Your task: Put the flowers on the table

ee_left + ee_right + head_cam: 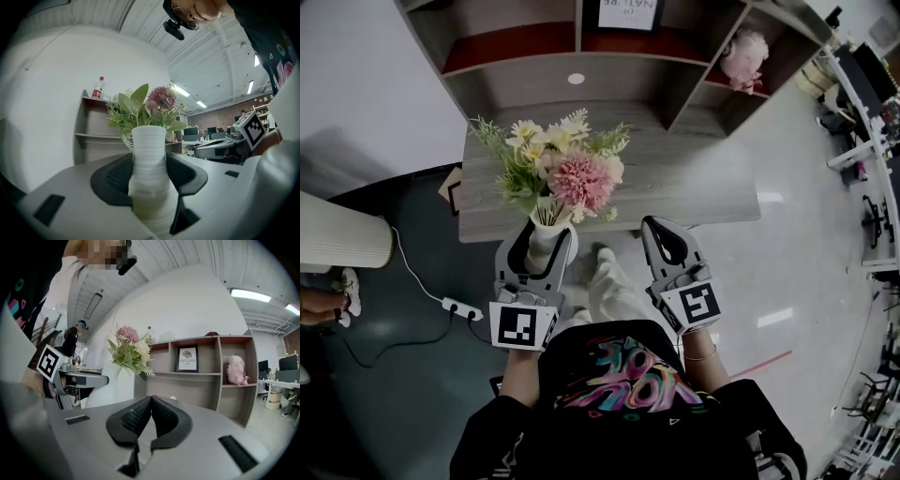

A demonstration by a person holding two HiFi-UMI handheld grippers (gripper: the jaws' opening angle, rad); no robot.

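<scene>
- Grips the white ribbed vase (pixel 149 150) at its narrow neck with the left gripper (pixel 540 246), both pads pressed against the ribs, and holds it upright.
- Has the flowers (pixel 567 169) standing in that vase, blooms over the near edge of the grey table (pixel 694 187). Seems to have the vase base short of that edge and not yet resting on anything.
- Calls for bringing the base well over the tabletop, lowering it straight down, and parting the jaws only once the base sits flat.
- Pays to hold the neck vertical: looks top-heavy with that wide bunch, so likely to tip if let go tilted or too close to the edge.
- Leaves the right gripper (pixel 667 246) idle just beside the left one, jaws closed on each other with nothing between them. Could steady the vase body if it wobbles.
- Finds the tabletop ahead bare, so nothing blocks the set-down.
- Note the shelf unit (pixel 534 80) behind the table, with a framed print (pixel 628 13) and a pink plush toy (pixel 743 56); avoid pushing the blooms into it.
- Mind the power strip (pixel 461 307) and its cable (pixel 412 277) on the floor at the left when stepping forward.
</scene>
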